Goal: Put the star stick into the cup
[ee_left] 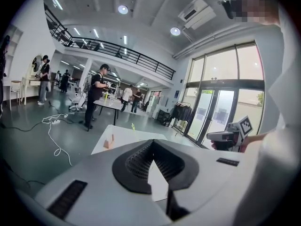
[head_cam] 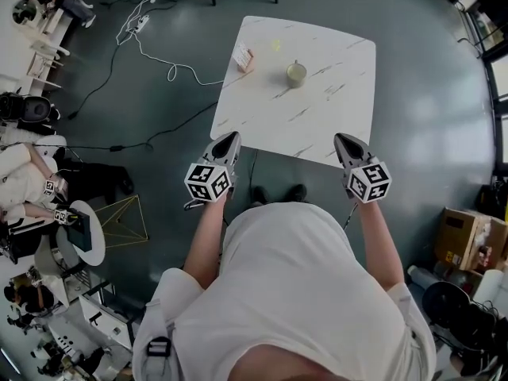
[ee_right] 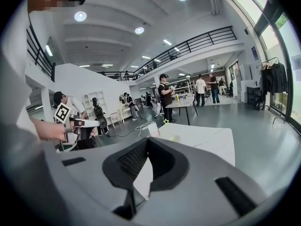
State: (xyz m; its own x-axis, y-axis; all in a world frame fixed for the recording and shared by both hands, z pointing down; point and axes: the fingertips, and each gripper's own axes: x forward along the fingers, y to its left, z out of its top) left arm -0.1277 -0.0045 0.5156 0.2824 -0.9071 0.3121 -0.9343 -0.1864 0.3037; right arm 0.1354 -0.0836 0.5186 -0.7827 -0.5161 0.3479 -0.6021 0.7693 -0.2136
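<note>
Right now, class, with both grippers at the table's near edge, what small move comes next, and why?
Probably reach the left gripper forward, opening it, toward the star stick: both it and the right gripper are shut and empty, and the stick sits beyond the cup, leftward.

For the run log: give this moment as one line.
left gripper shut, empty | right gripper shut, empty | star stick on table, outside cup
</note>
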